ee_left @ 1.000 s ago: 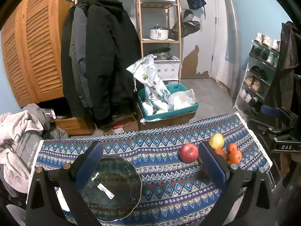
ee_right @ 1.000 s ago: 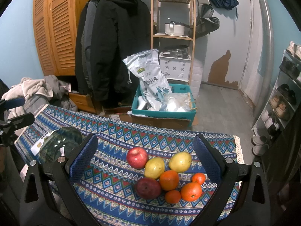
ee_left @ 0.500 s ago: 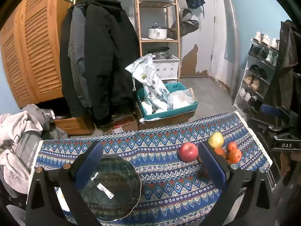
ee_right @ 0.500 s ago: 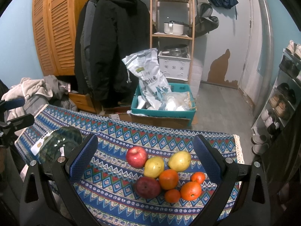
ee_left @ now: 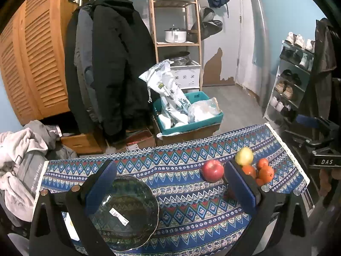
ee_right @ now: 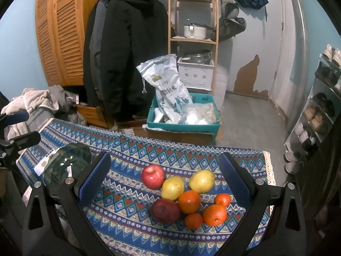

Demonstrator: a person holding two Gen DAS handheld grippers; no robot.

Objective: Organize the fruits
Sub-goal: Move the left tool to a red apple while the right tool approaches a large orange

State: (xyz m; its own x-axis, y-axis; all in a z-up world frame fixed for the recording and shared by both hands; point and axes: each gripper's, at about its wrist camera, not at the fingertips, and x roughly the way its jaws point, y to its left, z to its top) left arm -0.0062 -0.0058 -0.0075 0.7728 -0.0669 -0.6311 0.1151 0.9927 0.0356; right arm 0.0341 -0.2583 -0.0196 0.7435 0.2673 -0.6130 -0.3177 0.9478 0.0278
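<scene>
Fruits lie in a loose cluster toward the right end of the table, on a woven cloth (ee_right: 132,194) banded with blue, red and cream diamonds and zigzags and trimmed with a pale lace edge. In the right wrist view the nearest pieces are a dull dark-red apple (ee_right: 165,210), a small round tangerine (ee_right: 193,220) and a larger dimpled orange (ee_right: 214,214). Behind them sit a second orange (ee_right: 189,201) and a small tangerine (ee_right: 222,200), then two smooth yellow pears (ee_right: 172,187) (ee_right: 201,181), and at the far left of the group a glossy bright red apple (ee_right: 153,176). Several pieces touch their neighbours.

The right gripper (ee_right: 164,177) hangs over this cluster with its jaws spread wide, holding nothing; its fingers are black frames faced with blue, finely textured pads (ee_right: 94,176).

The left gripper (ee_left: 170,187) is likewise wide apart and empty, over the left end of the table. Between and below its pads lies a round, dark green glass bowl (ee_left: 125,213) with a scalloped rim, a moulded pattern and a white barcode sticker inside; it holds no fruit. A white card (ee_right: 41,166) lies beside the bowl near the left edge.

Beyond the far edge a teal plastic crate (ee_right: 183,125) on a cardboard box holds a crinkled white sack, with dark padded coats (ee_right: 127,49) on a rail and a slatted wooden door behind.
</scene>
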